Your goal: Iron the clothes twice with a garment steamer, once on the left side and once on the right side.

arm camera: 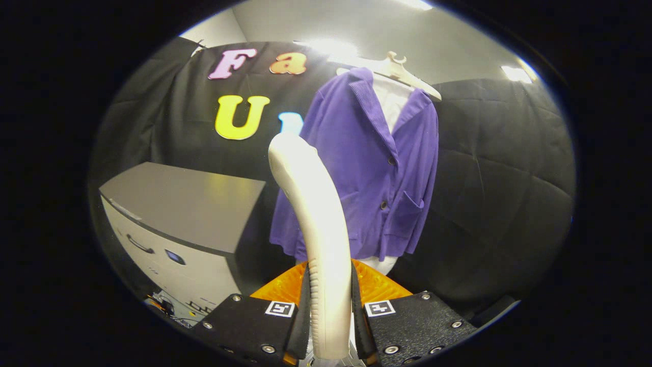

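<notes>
A cream garment steamer [316, 224] rises between my fingers, its handle pinched on both sides, its curved head pointing up and away. My gripper [330, 311] is shut on that handle. Beyond the steamer a purple jacket [372, 168] hangs over a white shirt on a pale hanger [402, 69]. The steamer's head stands in front of the jacket's left side, apart from the cloth. An orange base [377, 285] shows just ahead of the fingers, under the jacket's hem.
A grey-topped white cabinet [183, 224] with a drawer handle stands left of the jacket. Black quilted cloth forms the wall behind and to the right. Cables lie on the floor near the cabinet's foot.
</notes>
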`<action>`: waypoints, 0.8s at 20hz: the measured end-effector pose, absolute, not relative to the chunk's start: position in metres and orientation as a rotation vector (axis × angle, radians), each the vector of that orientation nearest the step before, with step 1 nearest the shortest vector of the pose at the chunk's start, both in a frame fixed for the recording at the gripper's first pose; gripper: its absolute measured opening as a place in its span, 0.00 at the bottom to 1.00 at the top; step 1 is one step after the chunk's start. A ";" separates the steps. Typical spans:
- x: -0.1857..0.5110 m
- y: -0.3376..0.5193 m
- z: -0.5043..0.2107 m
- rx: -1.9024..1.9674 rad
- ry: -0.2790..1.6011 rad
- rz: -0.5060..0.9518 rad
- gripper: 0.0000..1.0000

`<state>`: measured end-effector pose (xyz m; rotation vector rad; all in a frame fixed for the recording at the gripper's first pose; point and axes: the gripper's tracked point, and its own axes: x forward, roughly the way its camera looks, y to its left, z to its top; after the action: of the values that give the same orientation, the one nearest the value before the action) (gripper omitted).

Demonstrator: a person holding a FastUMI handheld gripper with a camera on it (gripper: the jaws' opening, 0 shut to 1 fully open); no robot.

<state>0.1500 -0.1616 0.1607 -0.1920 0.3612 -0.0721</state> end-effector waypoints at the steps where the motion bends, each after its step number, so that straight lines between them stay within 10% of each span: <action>1: 0.144 -0.152 0.168 -0.174 0.349 -0.048 0.36; 16: 0.126 -0.058 0.275 0.026 0.146 0.173 0.35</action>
<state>0.1265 -0.0583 0.2747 0.0257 0.1456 0.1735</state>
